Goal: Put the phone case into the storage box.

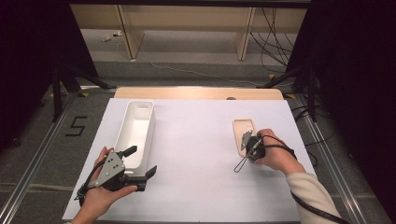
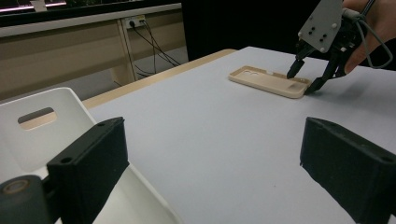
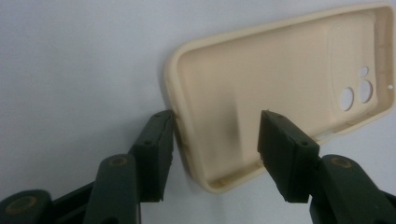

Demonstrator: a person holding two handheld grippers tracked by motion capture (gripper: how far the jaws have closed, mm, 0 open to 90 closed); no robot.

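A beige phone case point(image 1: 244, 134) lay open side up near the right edge of the white worktop point(image 1: 196, 154), its camera cutouts at the far end. The right gripper point(image 1: 247, 143) had its tips at the case's near end. One jaw stood outside the case's long wall, touching or just short of it, and the other hovered over the hollow inside, so the wall sat between them. The jaws were about half open and not yet pressing on it.

The left gripper point(image 1: 141, 163) rested near the front left corner, jaws wide apart and holding nothing, beside a long white bin point(image 1: 136, 133) with a handle slot at its far end.

The risk appeared to lie in the grip itself. The wall looked thin and soft, so a pinch on one side might bend it or let it slip free. The case might also slide across the smooth sheet if the outer jaw pushed it sideways before the inner one met it.
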